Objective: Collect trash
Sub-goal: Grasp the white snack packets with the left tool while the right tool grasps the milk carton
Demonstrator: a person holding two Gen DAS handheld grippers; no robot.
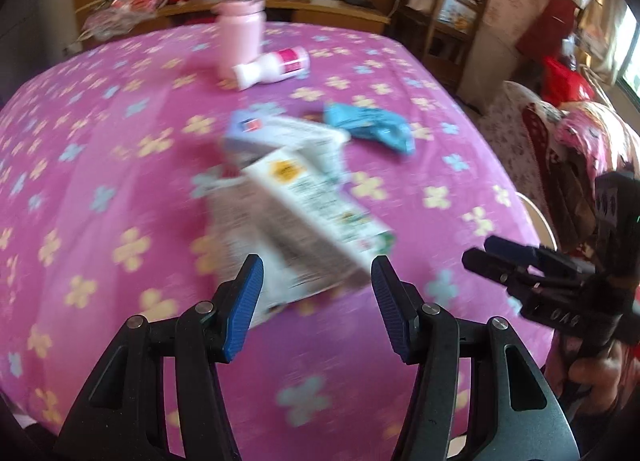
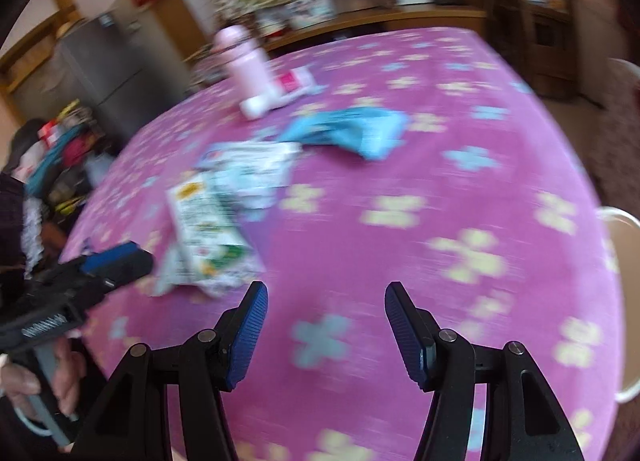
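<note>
Both grippers are hovering over the near edge of a bench [image 1: 100, 149] covered in a pink flowered cloth. The left gripper [image 1: 318, 303] is holding its jaws partly open and empty, with a white carton [image 1: 320, 213] lying on the cloth just beyond its tips. The right gripper [image 2: 326, 335] is also keeping its jaws partly open, gripping nothing, over bare cloth. Behind the carton a second flattened carton [image 1: 280, 133] is lying mid-bench, with a blue wrapper [image 1: 372, 129] beside it. Toward the far edge a pink bottle [image 1: 240, 25] is standing upright, and a small white bottle [image 1: 272, 67] is lying on its side against it.
</note>
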